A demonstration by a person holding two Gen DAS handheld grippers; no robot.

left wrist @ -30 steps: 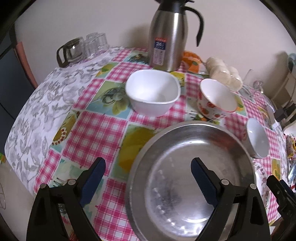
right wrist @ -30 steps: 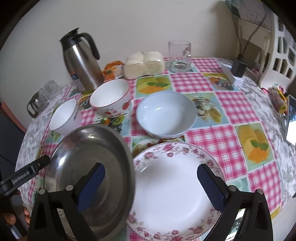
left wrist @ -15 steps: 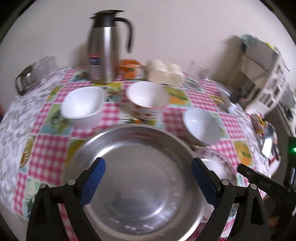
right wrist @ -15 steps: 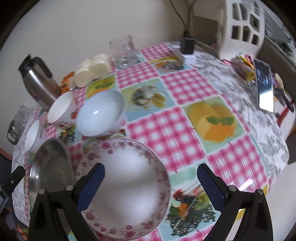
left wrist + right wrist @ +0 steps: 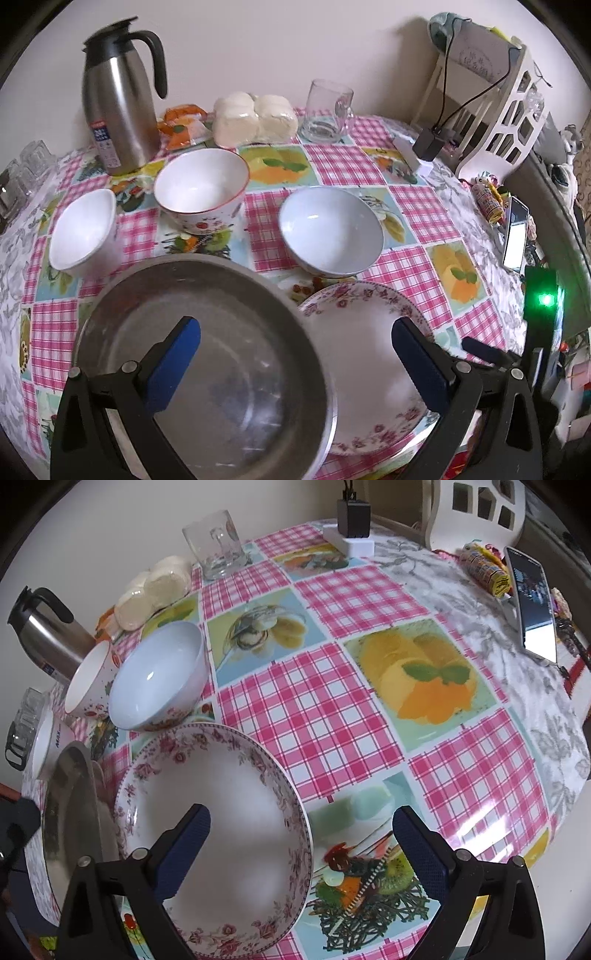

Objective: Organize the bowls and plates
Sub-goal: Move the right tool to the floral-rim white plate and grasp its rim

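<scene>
The left gripper (image 5: 295, 354) hangs over the near edge of the bench (image 5: 332, 709), its fingers (image 5: 173, 363) spread as wide as they go and just now opening further. The steel plate (image 5: 207, 354) lies under them, its right rim overlapping the floral plate (image 5: 369, 369), and neither pad touches it. The right gripper (image 5: 301, 845) stands open too, one finger above the floral plate (image 5: 221, 842) and the other above bare tablecloth, gripping nothing.

Behind the plates sit three bowls, all upright and empty: a pale blue bowl (image 5: 330, 230) just beyond the floral plate, a red-rimmed bowl (image 5: 201, 190) further left, and a squarish white bowl (image 5: 83, 230) at the far left, near the steel plate's rim. A steel thermos jug (image 5: 118, 103) stands at the back by the wall, with a wrapped pack of buns (image 5: 255, 118) and a glass mug (image 5: 327, 110) to its right. A phone (image 5: 533, 605) lies at the bench's right side (screen up, catching the light).
</scene>
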